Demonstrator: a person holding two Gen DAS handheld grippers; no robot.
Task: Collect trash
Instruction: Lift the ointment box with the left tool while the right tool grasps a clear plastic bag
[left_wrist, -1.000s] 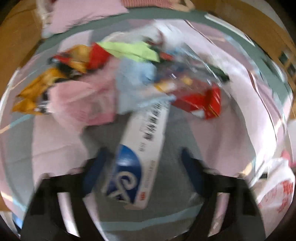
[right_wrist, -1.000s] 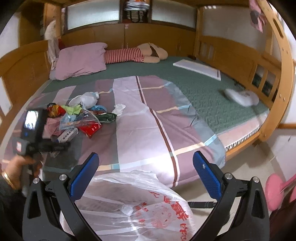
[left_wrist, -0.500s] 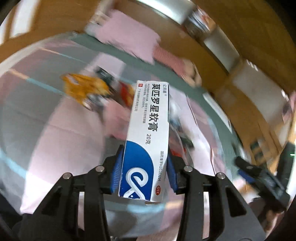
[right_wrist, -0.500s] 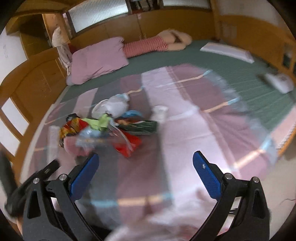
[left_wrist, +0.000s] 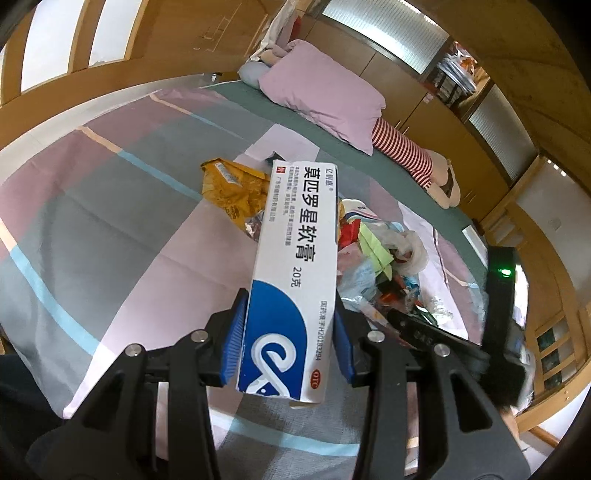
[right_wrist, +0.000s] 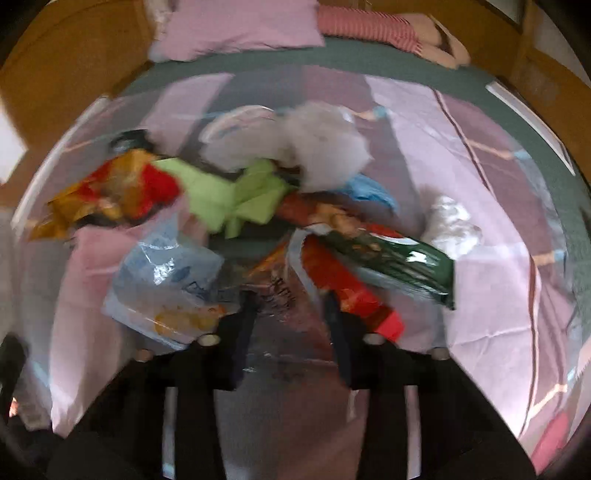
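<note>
My left gripper (left_wrist: 288, 332) is shut on a white and blue ointment box (left_wrist: 295, 266) and holds it up above the bed. Behind it lies the trash pile (left_wrist: 373, 258) with a yellow wrapper (left_wrist: 232, 188). In the blurred right wrist view, my right gripper (right_wrist: 291, 314) has its jaws partly closed around a clear crinkled plastic wrapper (right_wrist: 280, 299) at the pile's near edge. Whether it grips the wrapper is unclear. Around it lie a green paper (right_wrist: 236, 199), a light blue bag (right_wrist: 166, 273), a red packet (right_wrist: 351, 288) and a dark green packet (right_wrist: 402, 262).
The trash lies on a pink and grey striped sheet (left_wrist: 110, 221) over a green mattress (right_wrist: 369, 55). A pink pillow (left_wrist: 321, 92) and a striped cushion (left_wrist: 402, 147) lie at the bed's head. Wooden bed rails (left_wrist: 74, 85) surround it. The right gripper's body (left_wrist: 502, 306) shows in the left view.
My left gripper closed on the ointment box and lifted it off the bed. My right gripper moved from the white plastic bag to the trash pile and its jaws narrowed.
</note>
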